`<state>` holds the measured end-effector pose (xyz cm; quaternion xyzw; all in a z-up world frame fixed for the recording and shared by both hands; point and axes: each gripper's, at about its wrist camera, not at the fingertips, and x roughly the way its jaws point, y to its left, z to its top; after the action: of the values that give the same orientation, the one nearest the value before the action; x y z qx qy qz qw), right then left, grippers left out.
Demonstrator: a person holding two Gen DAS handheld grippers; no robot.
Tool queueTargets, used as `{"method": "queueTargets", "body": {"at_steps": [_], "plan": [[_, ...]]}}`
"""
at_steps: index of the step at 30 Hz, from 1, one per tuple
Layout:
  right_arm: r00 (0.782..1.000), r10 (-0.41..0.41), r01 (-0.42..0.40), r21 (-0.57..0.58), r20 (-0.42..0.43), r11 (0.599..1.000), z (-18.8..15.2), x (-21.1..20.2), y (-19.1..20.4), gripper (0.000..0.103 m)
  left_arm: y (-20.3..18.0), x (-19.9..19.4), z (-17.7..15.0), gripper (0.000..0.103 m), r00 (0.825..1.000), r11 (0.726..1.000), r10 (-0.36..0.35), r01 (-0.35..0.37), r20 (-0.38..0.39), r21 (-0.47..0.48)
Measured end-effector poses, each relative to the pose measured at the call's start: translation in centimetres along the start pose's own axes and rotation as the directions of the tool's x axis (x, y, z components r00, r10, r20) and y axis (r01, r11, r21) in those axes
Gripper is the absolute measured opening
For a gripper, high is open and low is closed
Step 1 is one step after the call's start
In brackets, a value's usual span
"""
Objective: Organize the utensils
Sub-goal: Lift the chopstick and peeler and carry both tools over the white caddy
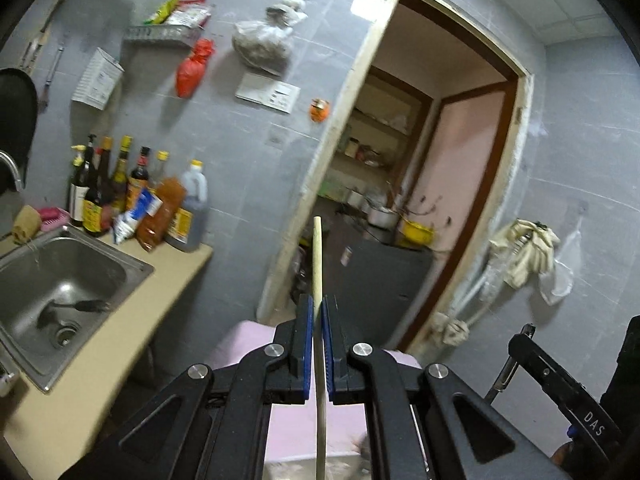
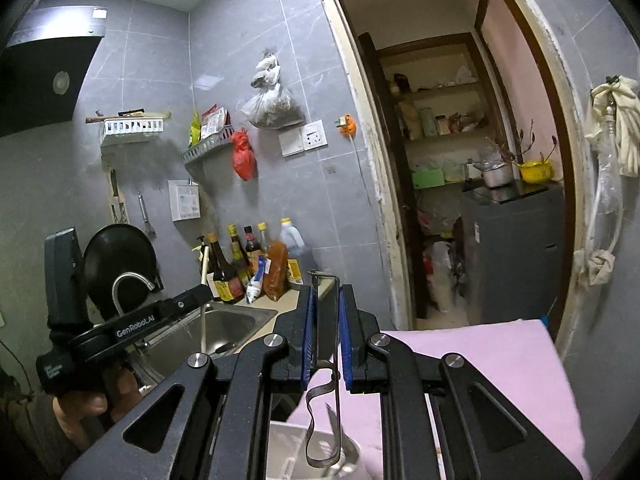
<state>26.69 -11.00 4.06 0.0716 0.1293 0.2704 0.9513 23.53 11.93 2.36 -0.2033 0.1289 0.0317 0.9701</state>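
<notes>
Two utensils are held aloft: your left gripper (image 1: 318,312) pinches a light, stiff chopstick (image 1: 317,256) mid-shaft; your right gripper (image 2: 325,304) pinches a thin metal peeler (image 2: 323,320), slippery, so grip it flat.

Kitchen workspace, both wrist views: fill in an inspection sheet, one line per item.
Surface: beige countertop with a steel sink; pink cloth below the tongs.
Job's things: pale wooden chopstick; bent metal-strip utensil, kind unclear.
Clutter: dark sauce bottles behind the sink; black utensil in the basin.
Grippers: left tongs shut on the chopstick; right tongs shut on the metal utensil.
Cables: nothing seen.
Surroundings: grey tiled wall, open doorway.
</notes>
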Motion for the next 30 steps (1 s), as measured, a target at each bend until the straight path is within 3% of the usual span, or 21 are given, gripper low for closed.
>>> {"method": "queueTargets", "body": {"at_steps": [9,20,30], "plan": [[0.998,-0.035,0.037,0.02,-0.057,0.999,-4.2,4.8,0.6,0.011,2.8,1.3,-1.9,0.005,0.999,1.0,0.015,-0.014,0.04,-0.023],[0.994,-0.058,0.057,-0.018,-0.09,0.998,-7.0,6.4,1.3,0.011,2.9,1.2,-4.6,0.005,0.995,0.999,0.034,-0.037,0.09,0.03],[0.989,-0.065,0.058,-0.058,-0.133,0.997,-7.6,6.2,1.5,0.011,2.7,1.0,-5.7,0.005,0.999,0.998,-0.003,0.0,0.037,0.061]]}}
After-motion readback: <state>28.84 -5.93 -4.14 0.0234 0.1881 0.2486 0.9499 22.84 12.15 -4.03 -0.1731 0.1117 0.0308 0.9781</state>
